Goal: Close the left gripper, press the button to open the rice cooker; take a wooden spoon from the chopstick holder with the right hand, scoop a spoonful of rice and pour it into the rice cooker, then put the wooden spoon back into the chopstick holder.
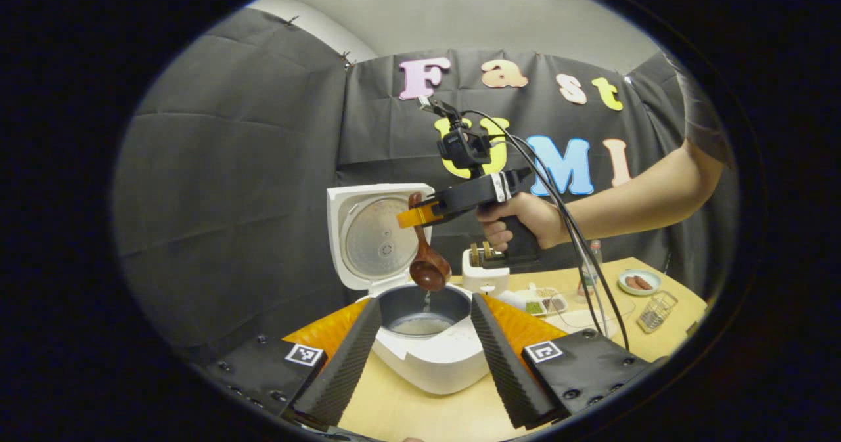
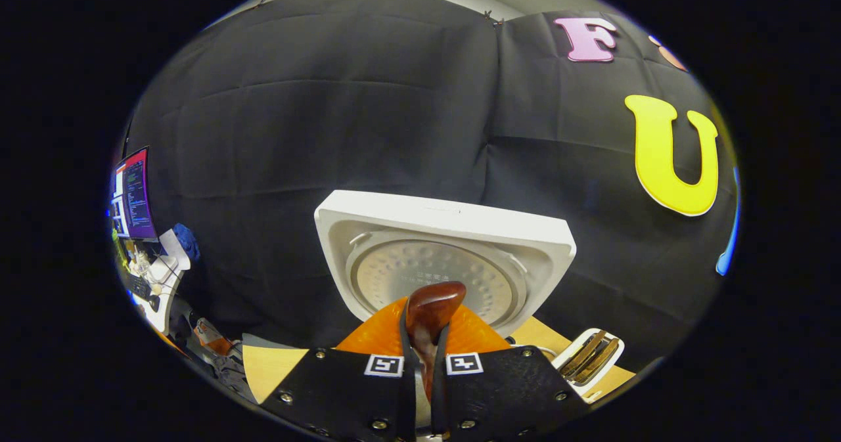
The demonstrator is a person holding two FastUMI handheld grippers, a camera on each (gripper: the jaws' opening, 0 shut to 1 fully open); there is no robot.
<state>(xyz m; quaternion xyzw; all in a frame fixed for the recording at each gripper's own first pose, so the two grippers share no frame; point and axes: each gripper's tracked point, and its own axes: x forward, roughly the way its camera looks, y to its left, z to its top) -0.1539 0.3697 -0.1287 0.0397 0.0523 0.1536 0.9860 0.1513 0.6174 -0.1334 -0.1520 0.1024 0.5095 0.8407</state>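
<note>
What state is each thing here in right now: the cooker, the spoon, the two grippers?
Rice cooker: lid up, rice in the pot.
Wooden spoon: bowl down over the pot, rice falling from it.
Right gripper: shut on the spoon handle.
Left gripper: open, holding nothing.

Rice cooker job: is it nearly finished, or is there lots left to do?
Nearly finished. Done: the rice cooker has its lid up, and there is rice in its pot. In hand: the right hand-held gripper grips the wooden spoon tipped over the pot, rice trickling down. Left: put the spoon back in the chopstick holder behind the cooker.
</note>
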